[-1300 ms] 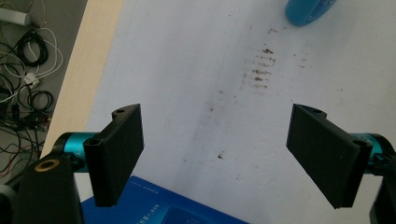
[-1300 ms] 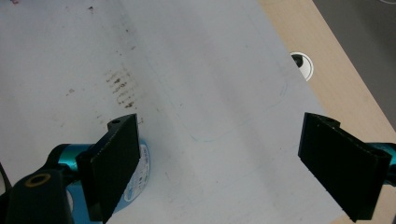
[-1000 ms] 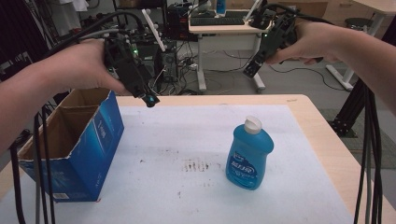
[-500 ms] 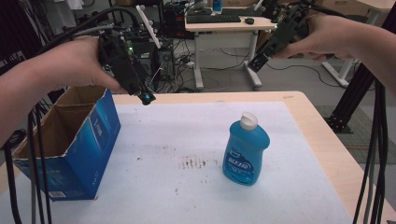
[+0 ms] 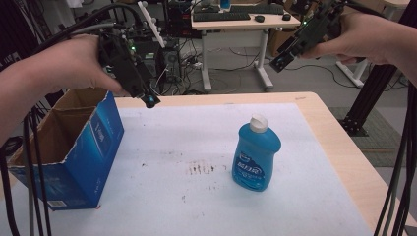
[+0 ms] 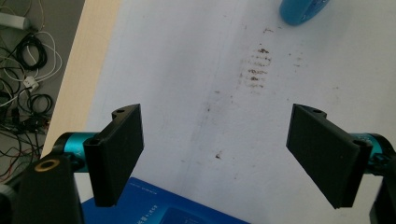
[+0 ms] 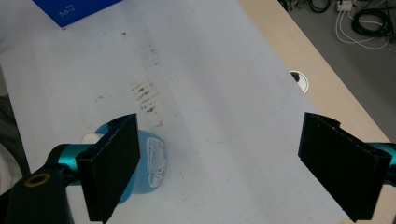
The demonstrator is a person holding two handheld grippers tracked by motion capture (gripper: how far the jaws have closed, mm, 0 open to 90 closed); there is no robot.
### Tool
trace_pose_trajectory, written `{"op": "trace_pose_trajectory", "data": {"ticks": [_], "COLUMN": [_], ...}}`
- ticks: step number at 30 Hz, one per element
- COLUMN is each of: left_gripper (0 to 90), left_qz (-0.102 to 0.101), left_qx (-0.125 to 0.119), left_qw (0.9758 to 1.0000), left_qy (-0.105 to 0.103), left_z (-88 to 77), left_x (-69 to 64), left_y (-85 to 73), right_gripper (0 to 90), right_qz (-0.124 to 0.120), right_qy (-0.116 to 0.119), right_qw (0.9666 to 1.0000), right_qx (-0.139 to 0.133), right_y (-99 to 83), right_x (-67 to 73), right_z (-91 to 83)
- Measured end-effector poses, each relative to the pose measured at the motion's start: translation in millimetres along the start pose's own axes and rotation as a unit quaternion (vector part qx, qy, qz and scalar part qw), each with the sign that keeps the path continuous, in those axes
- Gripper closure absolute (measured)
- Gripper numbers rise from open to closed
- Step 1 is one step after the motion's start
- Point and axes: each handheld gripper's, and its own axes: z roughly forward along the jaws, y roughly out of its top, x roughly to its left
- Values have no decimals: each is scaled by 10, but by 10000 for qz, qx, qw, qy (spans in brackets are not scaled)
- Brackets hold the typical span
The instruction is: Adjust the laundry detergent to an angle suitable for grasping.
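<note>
— White sheeting over the table (image 5: 314,196), and both tools up in the air. What do the jaws look like to you?

— Spread wide on both, nothing between them. The left gripper (image 5: 148,102) hangs over the far corner of the open blue box (image 5: 74,147); the right gripper (image 5: 278,63) is high above the far right edge, well apart from everything.

— Has anything shifted in the last second?

— Both hands have lifted a little and drawn back toward the far side. The blue bottle (image 5: 255,155) stands upright, white cap on, right of the brown smudges (image 5: 201,169), just as before. Untouched.

— So no pick-up yet?

— I'd say not. In the right gripper view the bottle (image 7: 152,163) sits low beside one jaw, not between them. That hand looks the likelier one to come down for it, and the box waits on the left.
</note>
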Motion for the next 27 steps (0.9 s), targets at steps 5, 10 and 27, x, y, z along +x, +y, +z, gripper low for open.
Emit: {"op": "trace_pose_trajectory", "data": {"ticks": [5,10,27], "left_gripper": [190,190,190], "left_qz": [9,22,20], "left_qx": [-29,-2,-16], "left_qw": [10000,10000,10000], "left_qy": [-7,-7,3], "left_z": [0,2,-4], "left_x": [0,-4,-8], "left_y": [3,5,-1], "right_gripper": [123,123,123], "right_qz": [-58,-67,-199], "right_qy": [-19,5,19], "right_qw": [9999,9997,9991], "right_qx": [-101,-225,-374], "right_y": [-74,-145,-320], "right_x": [55,107,316], "right_z": [-59,-108,-130]}}
